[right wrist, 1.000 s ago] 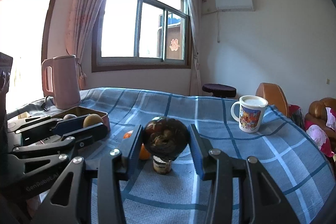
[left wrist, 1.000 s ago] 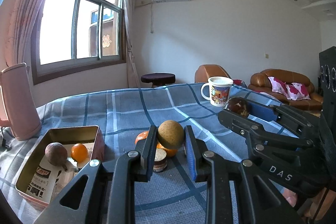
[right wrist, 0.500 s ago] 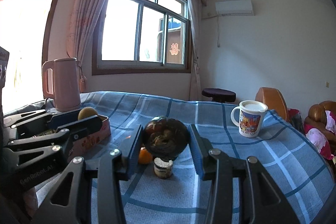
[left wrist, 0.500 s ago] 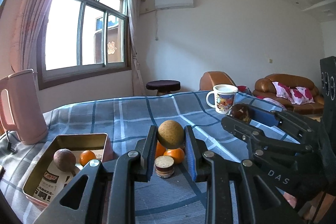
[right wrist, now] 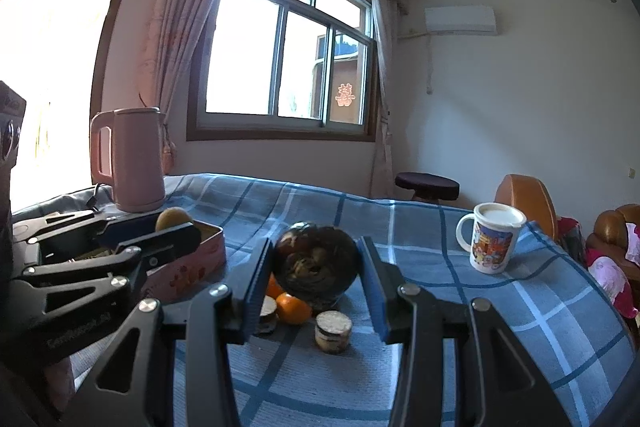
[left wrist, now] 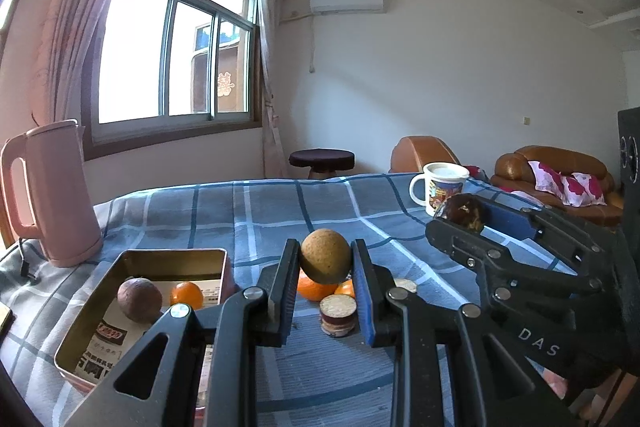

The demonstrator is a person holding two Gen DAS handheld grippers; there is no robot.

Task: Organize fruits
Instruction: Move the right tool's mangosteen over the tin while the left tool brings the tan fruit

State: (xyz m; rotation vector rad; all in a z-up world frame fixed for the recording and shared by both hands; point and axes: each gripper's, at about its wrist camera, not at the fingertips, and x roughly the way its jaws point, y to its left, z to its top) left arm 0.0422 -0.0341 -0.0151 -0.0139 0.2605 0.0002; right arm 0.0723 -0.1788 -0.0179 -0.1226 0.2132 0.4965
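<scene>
Tan-brown round fruit (left wrist: pixel 325 255) clamped between the fingers of the left gripper (left wrist: pixel 325 269), held above the blue checked cloth of the desk (left wrist: pixel 248 211). Dark mottled fruit (right wrist: pixel 316 265) pinched in the right gripper (right wrist: pixel 316 281), likewise off the cloth. Below: oranges (left wrist: pixel 314 289) and a small round jar (left wrist: pixel 338 315) on the cloth. To the left, metal tin (left wrist: pixel 132 259) with a brown fruit (left wrist: pixel 139 299) and a small orange (left wrist: pixel 186 295) inside. Pink kettle (left wrist: pixel 52 195) behind the tin; mug (right wrist: pixel 493 243) near the far right edge.

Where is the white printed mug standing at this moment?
The white printed mug stands on the blue checked tablecloth at the table's far right, beyond the right gripper and clear of the loose oranges.
</scene>
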